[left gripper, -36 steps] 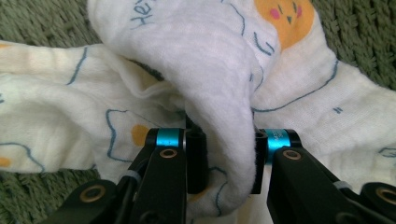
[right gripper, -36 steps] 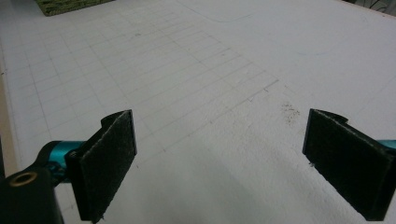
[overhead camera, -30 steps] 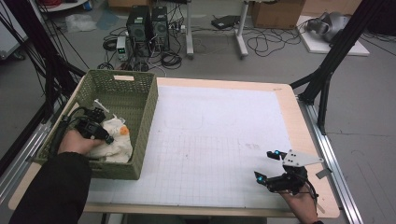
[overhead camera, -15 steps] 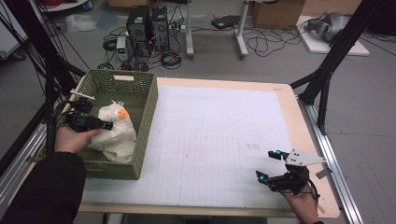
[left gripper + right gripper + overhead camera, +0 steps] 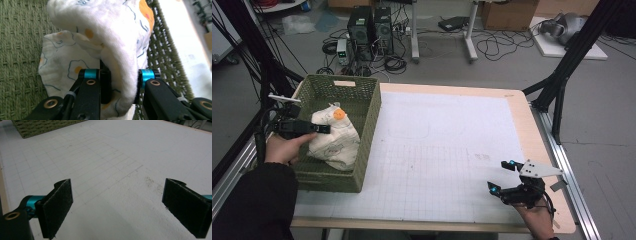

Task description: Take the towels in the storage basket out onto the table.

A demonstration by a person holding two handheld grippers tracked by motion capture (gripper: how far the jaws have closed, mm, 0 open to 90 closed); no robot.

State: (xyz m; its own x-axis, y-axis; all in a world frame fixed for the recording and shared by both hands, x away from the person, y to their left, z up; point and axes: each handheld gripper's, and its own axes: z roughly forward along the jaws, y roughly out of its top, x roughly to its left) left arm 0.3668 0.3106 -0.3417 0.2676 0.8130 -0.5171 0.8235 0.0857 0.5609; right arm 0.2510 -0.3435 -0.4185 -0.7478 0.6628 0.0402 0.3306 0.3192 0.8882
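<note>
Only cloth (image 5: 334, 135) near basket (image 5: 367, 130) rim

Beyond the far edge of the desk (image 5: 542, 125) lies a grey floor (image 5: 612, 110) strewn with black cables (image 5: 497, 47). Two computer towers (image 5: 372, 25) stand there beside white table legs (image 5: 469, 30). Black frame struts (image 5: 569, 65) slant at the right, cardboard boxes (image 5: 507, 12) behind.

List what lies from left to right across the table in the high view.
Left tool → white patterned cloth it grips → green woven basket → white grid mat → right tool, open.
</note>
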